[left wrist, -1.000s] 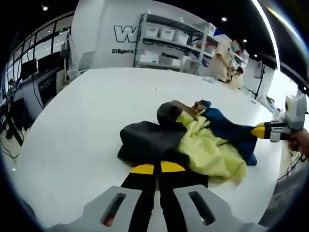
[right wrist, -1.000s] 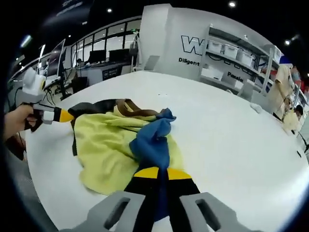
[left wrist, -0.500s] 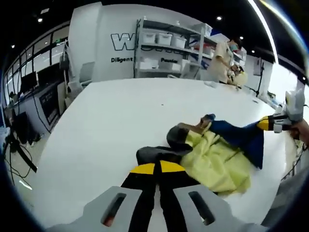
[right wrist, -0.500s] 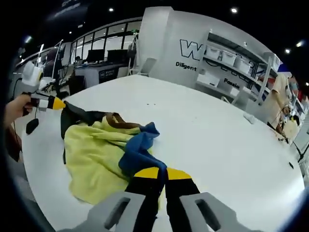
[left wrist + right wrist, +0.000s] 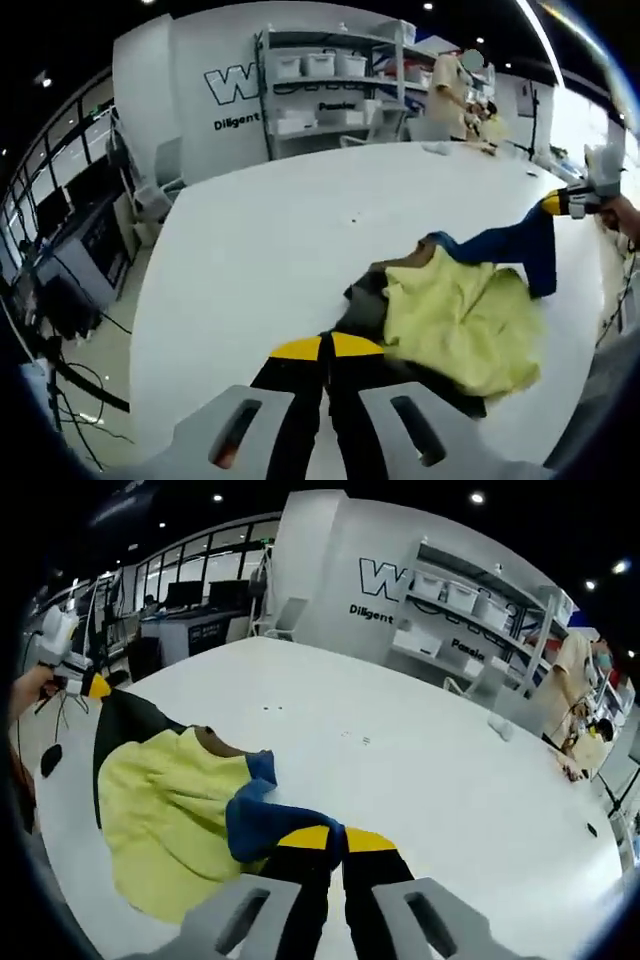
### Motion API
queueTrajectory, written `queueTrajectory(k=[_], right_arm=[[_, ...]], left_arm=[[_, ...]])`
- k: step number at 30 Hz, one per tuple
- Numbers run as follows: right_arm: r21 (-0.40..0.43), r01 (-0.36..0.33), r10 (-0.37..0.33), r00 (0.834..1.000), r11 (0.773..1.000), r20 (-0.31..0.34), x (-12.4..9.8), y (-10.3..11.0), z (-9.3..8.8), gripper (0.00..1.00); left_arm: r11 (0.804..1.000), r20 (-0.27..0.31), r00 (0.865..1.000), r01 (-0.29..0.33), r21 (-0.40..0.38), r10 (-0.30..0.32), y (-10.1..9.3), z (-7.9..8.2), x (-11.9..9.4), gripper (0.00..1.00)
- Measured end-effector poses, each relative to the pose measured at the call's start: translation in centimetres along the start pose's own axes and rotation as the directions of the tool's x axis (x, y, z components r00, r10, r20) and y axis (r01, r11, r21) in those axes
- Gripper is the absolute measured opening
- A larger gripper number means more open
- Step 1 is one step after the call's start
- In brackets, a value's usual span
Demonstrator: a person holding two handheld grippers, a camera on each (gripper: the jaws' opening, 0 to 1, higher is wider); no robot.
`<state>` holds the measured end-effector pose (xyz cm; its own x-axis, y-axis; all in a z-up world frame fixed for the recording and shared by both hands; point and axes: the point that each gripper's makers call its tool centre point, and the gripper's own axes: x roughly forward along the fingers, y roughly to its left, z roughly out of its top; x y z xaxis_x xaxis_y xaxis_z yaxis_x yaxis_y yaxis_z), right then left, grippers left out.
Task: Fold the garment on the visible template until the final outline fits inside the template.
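Note:
A garment with a yellow body (image 5: pixel 460 320), a brown collar, one black sleeve and one blue sleeve (image 5: pixel 510 245) lies on the white table (image 5: pixel 280 230). My left gripper (image 5: pixel 327 347) is shut on the black sleeve at the near edge of the garment. In the same view my right gripper (image 5: pixel 572 201) holds the blue sleeve stretched out at the right. From the right gripper view, my right gripper (image 5: pixel 325 837) is shut on the blue sleeve (image 5: pixel 262 820). The yellow body (image 5: pixel 160 800) spreads left of it. The black sleeve (image 5: pixel 125 725) runs up to my left gripper (image 5: pixel 78 678).
Shelves with white bins (image 5: pixel 330 90) stand beyond the table's far side, and a person (image 5: pixel 445 95) stands by them. Desks with monitors (image 5: pixel 190 610) line the left. The table edge (image 5: pixel 145 330) drops off close to my left gripper.
The two grippers have drawn apart, each with its sleeve. The bunched garment has opened out, the black and blue sleeves now stretched to either side of the yellow body.

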<state>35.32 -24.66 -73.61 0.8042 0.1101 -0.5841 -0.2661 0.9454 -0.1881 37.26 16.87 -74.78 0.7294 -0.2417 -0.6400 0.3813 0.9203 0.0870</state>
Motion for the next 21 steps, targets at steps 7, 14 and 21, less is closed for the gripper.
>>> queueTrajectory(k=[7, 14, 21], right_arm=[[0.106, -0.030, 0.038, 0.997, 0.994, -0.067, 1.8, -2.3, -2.4, 0.00], [0.131, 0.011, 0.008, 0.990, 0.991, -0.141, 2.9, -4.6, -4.9, 0.00], [0.136, 0.008, 0.014, 0.987, 0.991, -0.159, 3.8, -5.6, -6.1, 0.00]], left_arm=[[0.999, -0.073, 0.996, -0.053, 0.014, 0.054, 2.7, -1.2, 2.7, 0.00], [0.992, -0.153, 0.982, -0.100, 0.075, 0.111, 5.0, -2.7, 5.3, 0.00], [0.973, -0.218, 0.962, -0.118, 0.198, 0.161, 6.9, -4.2, 8.2, 0.00]])
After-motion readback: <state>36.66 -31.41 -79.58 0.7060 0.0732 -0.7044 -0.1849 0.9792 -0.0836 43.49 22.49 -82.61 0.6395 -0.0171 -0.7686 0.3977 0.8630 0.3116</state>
